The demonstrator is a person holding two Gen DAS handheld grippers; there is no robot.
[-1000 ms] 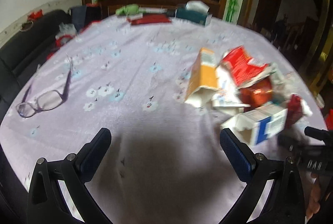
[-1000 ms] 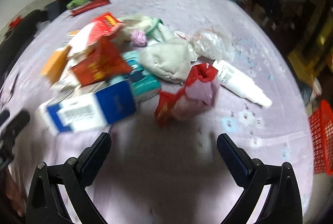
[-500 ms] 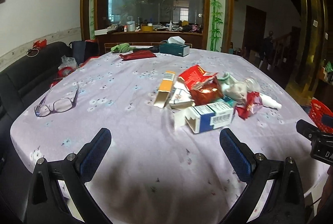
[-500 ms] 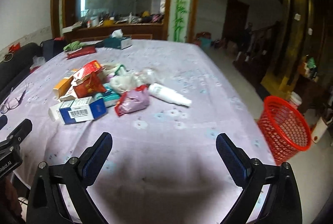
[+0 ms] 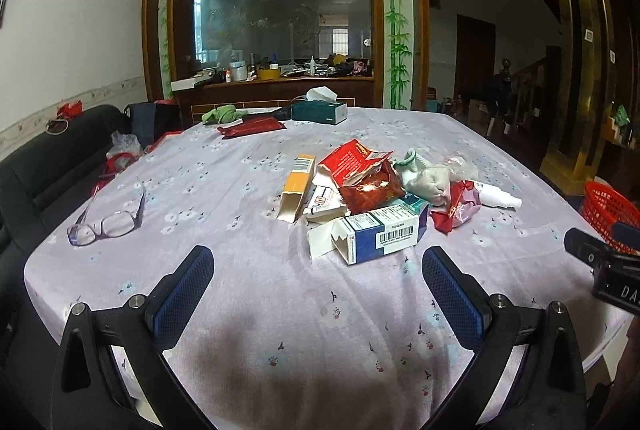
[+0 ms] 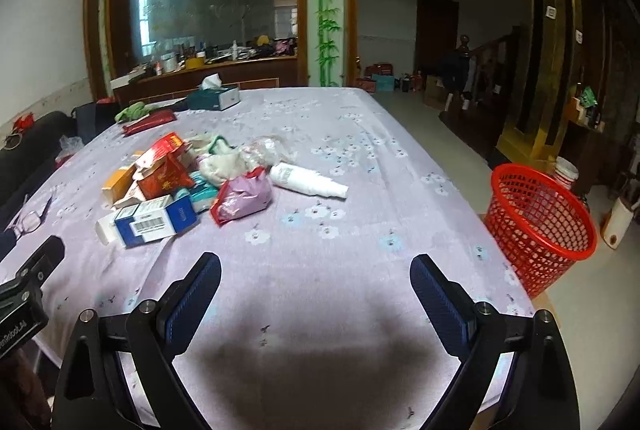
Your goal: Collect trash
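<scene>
A heap of trash lies mid-table on the lilac cloth: a blue-and-white box (image 5: 382, 236) (image 6: 154, 220), an orange box (image 5: 296, 188), a torn red carton (image 5: 352, 162), a crumpled red wrapper (image 5: 370, 190), a pink-and-red bag (image 6: 242, 198), a white bottle (image 6: 306, 180) and a grey cloth wad (image 5: 428, 182). A red mesh basket (image 6: 538, 220) stands on the floor off the table's right edge. My left gripper (image 5: 318, 290) is open and empty, short of the blue box. My right gripper (image 6: 316, 296) is open and empty over bare cloth near the front edge.
Eyeglasses (image 5: 106, 224) lie at the table's left. A teal tissue box (image 5: 319, 110), a dark red pouch (image 5: 252, 128) and a green cloth (image 5: 222, 114) sit at the far end. A black sofa (image 5: 44, 170) runs along the left wall.
Both grippers have pulled back and up from close over the trash heap, so the whole table and the red basket have come into view. Both stay open and empty.
</scene>
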